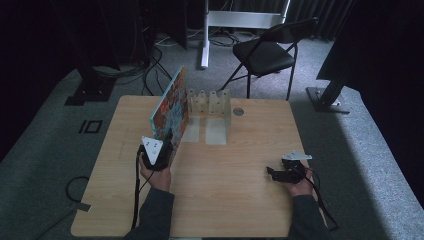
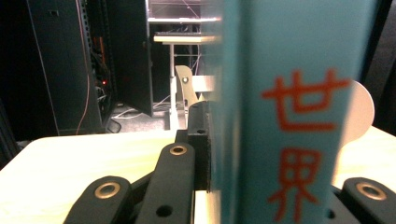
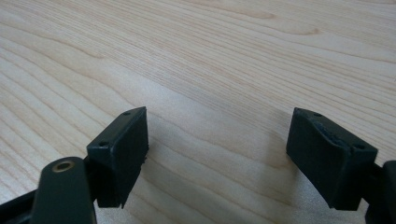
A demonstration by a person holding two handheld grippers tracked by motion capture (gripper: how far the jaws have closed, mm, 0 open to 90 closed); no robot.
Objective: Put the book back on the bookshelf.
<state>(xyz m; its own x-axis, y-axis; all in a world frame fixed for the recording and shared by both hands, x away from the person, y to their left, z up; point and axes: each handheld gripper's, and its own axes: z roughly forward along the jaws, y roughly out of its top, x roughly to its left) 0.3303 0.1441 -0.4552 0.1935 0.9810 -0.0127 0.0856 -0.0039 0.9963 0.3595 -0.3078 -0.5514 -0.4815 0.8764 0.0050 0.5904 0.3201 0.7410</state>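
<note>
A book with a busy, colourful cover stands on edge on the wooden table, tilted and leaning left. My left gripper is shut on its near lower edge. In the left gripper view the teal spine with red characters sits between the jaws, and the left pad presses flat against it. Just right of the book, at the table's far side, stands a white slotted rack. My right gripper rests low near the table's right front. Its jaws are open over bare wood with nothing between them.
A black folding chair and a white stand leg are beyond the table's far edge. A round grommet sits right of the rack. Cables lie on the carpet at the left.
</note>
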